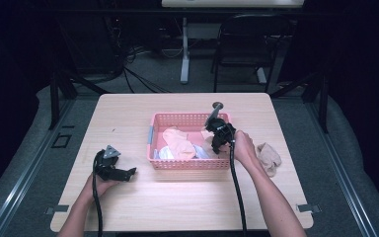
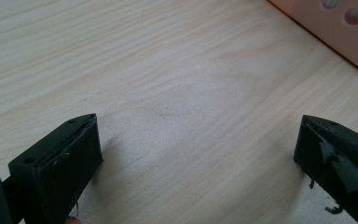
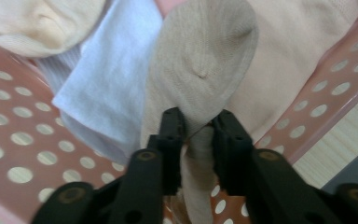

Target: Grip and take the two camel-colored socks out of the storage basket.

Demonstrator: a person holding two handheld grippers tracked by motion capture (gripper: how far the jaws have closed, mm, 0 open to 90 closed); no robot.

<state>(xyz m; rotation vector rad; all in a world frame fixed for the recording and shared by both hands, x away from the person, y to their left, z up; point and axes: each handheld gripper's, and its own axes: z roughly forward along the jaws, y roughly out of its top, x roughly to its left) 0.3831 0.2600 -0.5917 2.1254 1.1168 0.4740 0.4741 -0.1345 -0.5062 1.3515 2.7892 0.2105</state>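
Here, beige ribbed sock (image 3: 200, 70), bunched, pinched.

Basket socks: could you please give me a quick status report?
Right gripper shut on beige sock inside pink basket. Left gripper open, resting over bare table. Nothing in the way.

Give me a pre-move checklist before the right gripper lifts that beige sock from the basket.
1. Right gripper pinching the beige sock: ok.
2. Grip depth: only a fold is held; security cannot tell.
3. Sock free of the white cloth beside it: cannot tell, they touch.
4. Pink basket flat on the table: ok.
5. Left gripper open, over bare table, clear of the basket: ok.
6. Second sock lying right of the basket: ok.
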